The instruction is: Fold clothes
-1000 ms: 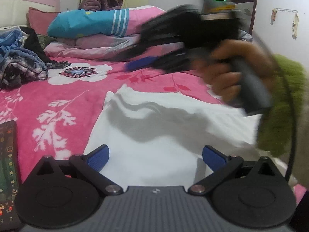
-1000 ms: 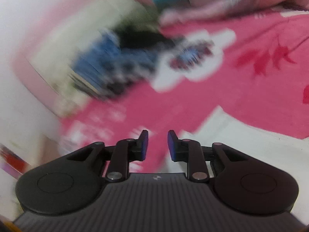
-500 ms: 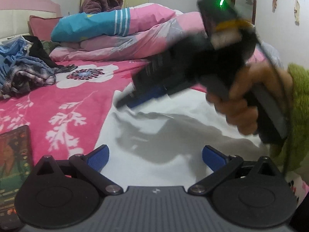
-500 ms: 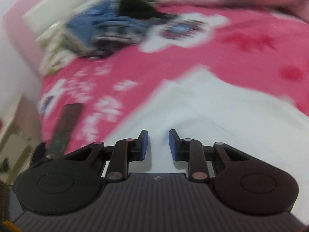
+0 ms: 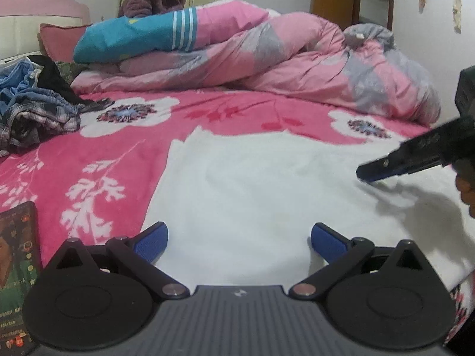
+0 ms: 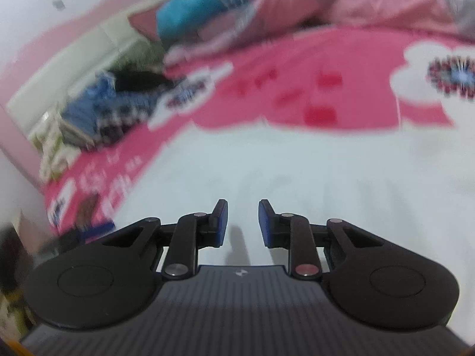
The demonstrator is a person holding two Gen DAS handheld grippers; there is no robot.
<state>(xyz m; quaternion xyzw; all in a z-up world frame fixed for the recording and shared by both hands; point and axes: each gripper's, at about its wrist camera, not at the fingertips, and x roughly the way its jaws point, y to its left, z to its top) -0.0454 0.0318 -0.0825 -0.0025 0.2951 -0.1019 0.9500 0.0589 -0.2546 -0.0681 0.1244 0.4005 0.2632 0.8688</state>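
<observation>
Where it lies flat, white garment (image 5: 255, 184) covers pink bedspread (image 5: 89, 160).

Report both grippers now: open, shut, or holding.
Left gripper: open wide, empty, over the white garment.
Right gripper: jaws narrowly apart, nothing between them.

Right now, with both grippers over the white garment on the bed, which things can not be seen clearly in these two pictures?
- White garment: its near edge is hidden by the left gripper in the left wrist view.
- Right gripper: cut off by the right edge there.
- Pile of clothes: blurred by motion in the right wrist view.
- Phone: cut off by the left edge.
</observation>
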